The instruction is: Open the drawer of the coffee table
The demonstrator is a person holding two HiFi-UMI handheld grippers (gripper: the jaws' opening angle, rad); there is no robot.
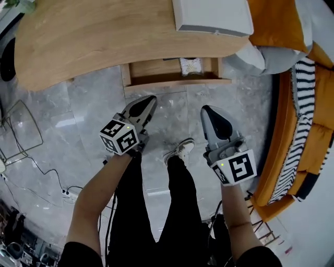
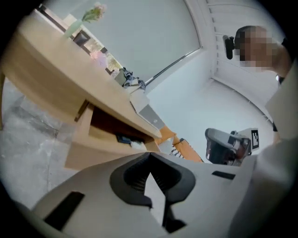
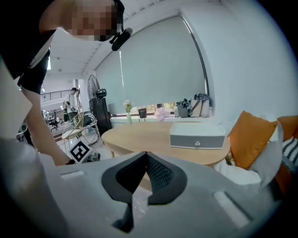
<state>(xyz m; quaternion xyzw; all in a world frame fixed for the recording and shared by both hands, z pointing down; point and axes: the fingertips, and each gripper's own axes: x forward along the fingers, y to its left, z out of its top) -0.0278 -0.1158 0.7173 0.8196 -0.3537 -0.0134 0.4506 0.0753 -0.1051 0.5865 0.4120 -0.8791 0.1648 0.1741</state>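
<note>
The light wood coffee table (image 1: 104,36) fills the top of the head view, and its drawer (image 1: 175,79) stands pulled out from under the edge, with a small pale item (image 1: 191,65) inside. My left gripper (image 1: 150,100) hangs above the grey floor in front of the drawer, shut and empty, apart from it. My right gripper (image 1: 209,110) is beside it to the right, also shut with nothing between the jaws. In the left gripper view the open drawer (image 2: 100,151) shows beyond the closed jaws. The right gripper view looks over the table top (image 3: 149,135).
A white and grey box (image 1: 211,15) sits on the table. An orange sofa (image 1: 308,114) with a striped cushion curves along the right. A wire chair (image 1: 21,130) and floor cables (image 1: 62,190) lie at the left. The person's shoe (image 1: 180,151) is between the grippers.
</note>
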